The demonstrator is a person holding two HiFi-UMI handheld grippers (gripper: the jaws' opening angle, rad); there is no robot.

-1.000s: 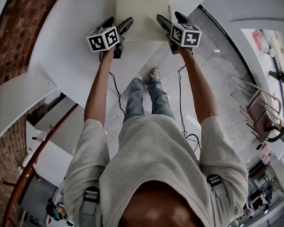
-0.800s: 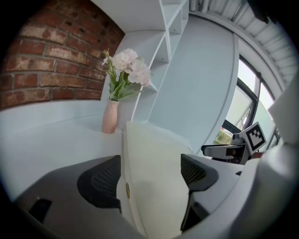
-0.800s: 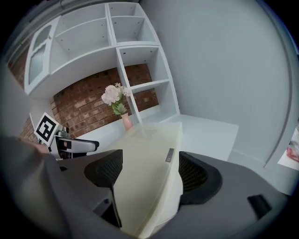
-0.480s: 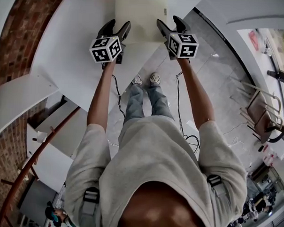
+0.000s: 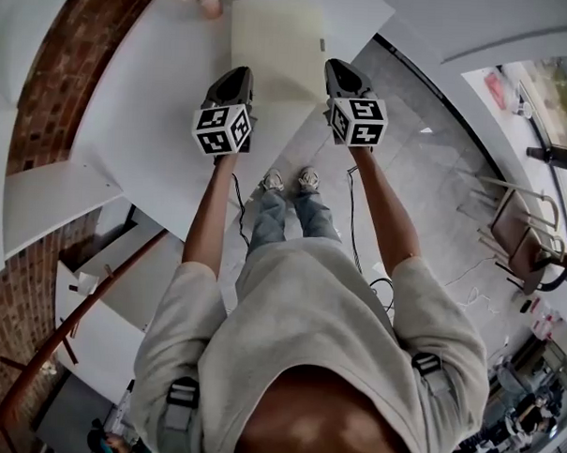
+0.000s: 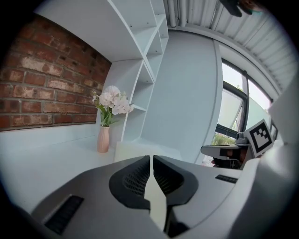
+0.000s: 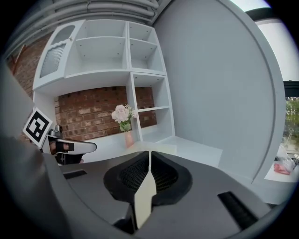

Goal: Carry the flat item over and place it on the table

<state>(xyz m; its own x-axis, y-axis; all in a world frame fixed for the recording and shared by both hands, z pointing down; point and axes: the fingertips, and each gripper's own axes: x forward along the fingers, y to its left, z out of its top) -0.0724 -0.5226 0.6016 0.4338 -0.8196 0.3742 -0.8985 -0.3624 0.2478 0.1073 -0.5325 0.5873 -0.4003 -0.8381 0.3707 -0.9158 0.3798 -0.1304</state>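
Surroundings: a white table [image 5: 143,111] is running along a brick wall [image 5: 70,61], and a pink vase [image 6: 103,139] holding pale flowers [image 6: 112,100] is standing at the table's far end, just beyond the flat item's far edge and slightly to its left. A white shelf unit [image 7: 117,56] is rising behind the vase. Beside the table, a grey tiled floor [image 5: 427,171] is carrying loose cables [image 5: 236,205] near the person's feet, and a chair [image 5: 518,231] is standing well apart at the right. Nothing is lying on the table between the item and the vase. Task item: the flat item [image 5: 277,47], a cream board, is extending from both tools over the table toward the vase, its near edge lying at the table edge facing the person. Whether its far edge is resting on the surface cannot be confirmed. Tools: the left tool [image 5: 236,76] is gripping the board's near left corner and the right tool [image 5: 337,71] its near right corner. Both sets of jaws have just been closing and are now clenched flat against the thin board, which is showing edge-on between them in each gripper view.
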